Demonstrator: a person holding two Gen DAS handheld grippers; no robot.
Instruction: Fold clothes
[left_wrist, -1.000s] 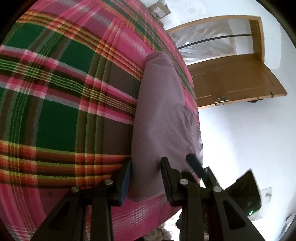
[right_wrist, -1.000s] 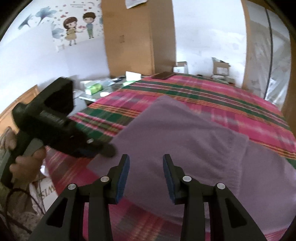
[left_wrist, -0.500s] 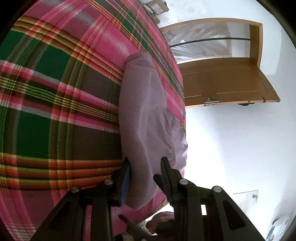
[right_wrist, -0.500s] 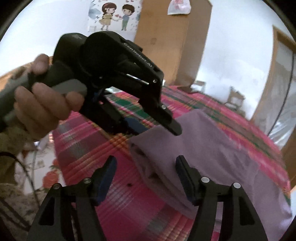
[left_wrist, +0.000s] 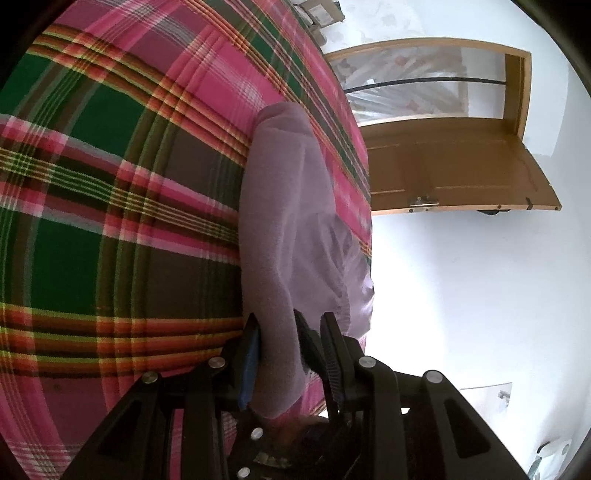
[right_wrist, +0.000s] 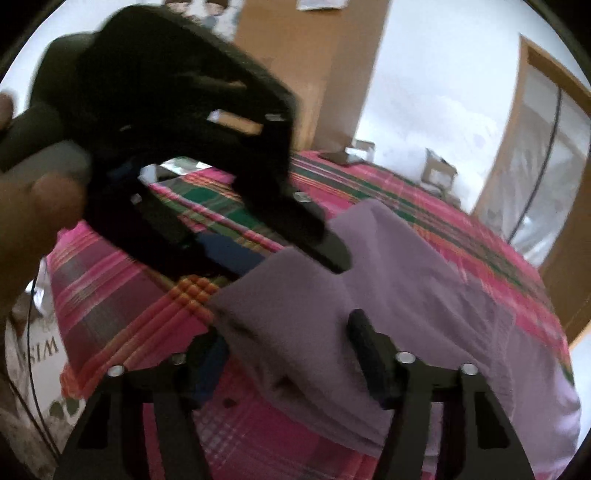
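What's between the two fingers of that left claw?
The purple garment: its folded edge sits pinched in the left gripper, seen in the left wrist view.

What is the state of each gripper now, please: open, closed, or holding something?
Left gripper: shut on the purple garment, at its near edge.
Right gripper: open, fingers on either side of the garment's corner, not clamped.

Lilac fleece garment, folded lengthwise — lying on plaid bed
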